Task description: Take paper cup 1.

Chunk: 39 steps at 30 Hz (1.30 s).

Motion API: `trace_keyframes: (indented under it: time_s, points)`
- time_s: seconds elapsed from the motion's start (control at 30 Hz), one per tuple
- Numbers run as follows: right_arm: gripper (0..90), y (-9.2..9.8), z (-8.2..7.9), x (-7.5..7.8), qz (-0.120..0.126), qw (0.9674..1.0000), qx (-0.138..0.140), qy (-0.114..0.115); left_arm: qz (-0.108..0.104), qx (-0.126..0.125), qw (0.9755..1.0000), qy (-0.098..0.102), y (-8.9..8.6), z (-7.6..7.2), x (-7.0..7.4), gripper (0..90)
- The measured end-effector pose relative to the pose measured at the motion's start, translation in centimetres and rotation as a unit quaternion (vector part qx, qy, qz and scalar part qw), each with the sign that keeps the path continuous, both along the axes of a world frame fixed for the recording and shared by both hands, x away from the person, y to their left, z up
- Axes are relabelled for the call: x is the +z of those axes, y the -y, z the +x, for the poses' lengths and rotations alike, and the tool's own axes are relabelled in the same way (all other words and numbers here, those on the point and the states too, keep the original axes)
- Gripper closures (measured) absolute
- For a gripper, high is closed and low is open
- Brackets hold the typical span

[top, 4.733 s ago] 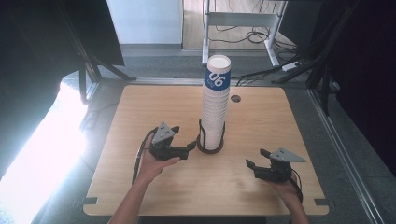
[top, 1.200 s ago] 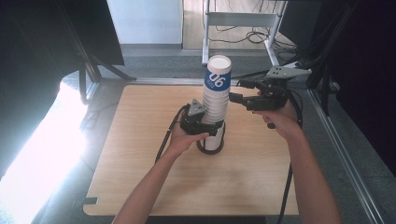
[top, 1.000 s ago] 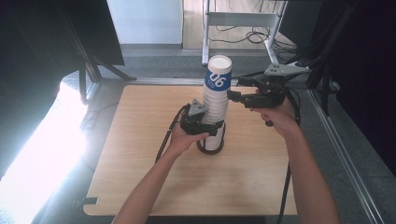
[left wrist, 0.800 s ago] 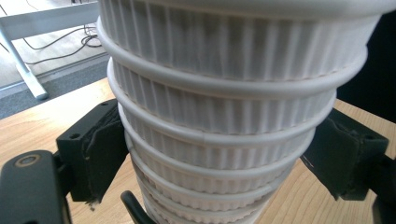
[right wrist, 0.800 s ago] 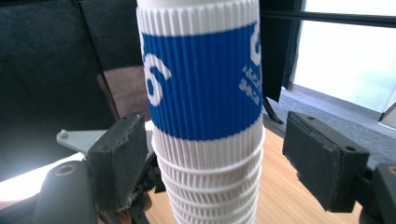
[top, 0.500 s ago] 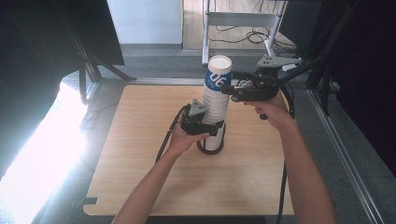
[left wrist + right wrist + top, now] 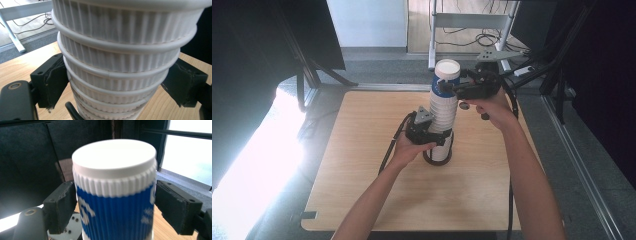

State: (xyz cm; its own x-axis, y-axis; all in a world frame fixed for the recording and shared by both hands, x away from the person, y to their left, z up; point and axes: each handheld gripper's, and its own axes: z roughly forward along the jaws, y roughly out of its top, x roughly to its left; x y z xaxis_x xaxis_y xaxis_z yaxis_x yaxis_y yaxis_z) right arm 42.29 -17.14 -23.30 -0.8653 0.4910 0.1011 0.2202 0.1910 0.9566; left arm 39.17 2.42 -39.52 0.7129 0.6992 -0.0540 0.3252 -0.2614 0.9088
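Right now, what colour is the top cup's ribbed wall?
Blue with white markings, below a white ribbed band; clearest in the right gripper view.

Left gripper [image 7: 438, 136] black, grey 3-cornered plate, black cable; right gripper [image 7: 447, 86] alike; bare forearms.

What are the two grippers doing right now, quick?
Left gripper: shut on the cup stack, low down.
Right gripper: open, jaws just been opening, either side of the top cup with gaps showing.

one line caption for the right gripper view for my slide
The right tool straddles the top blue cup of an upside-down stack, its jaws just opened and standing clear of the ribbed sides.
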Motion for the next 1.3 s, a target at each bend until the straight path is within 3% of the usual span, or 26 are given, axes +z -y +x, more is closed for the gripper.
trace_keyframes:
  time_s: [0.3,0.9,1.3]
  points:
    - [25.0,-0.8,0.3,0.4,-0.008,0.9999,-0.004,0.012,-0.001,0.0,1.0,-0.001,0.0,0.0,0.0,13.3]
    - [25.7,-0.8,0.2,0.6,-0.011,0.9998,-0.01,0.016,-0.001,0.001,1.0,-0.002,0.1,0.0,0.0,13.3]
    - [26.6,-0.4,-1.0,2.9,0.008,0.9987,-0.025,0.043,0.006,-0.004,1.0,-0.002,0.1,-0.1,0.1,13.3]
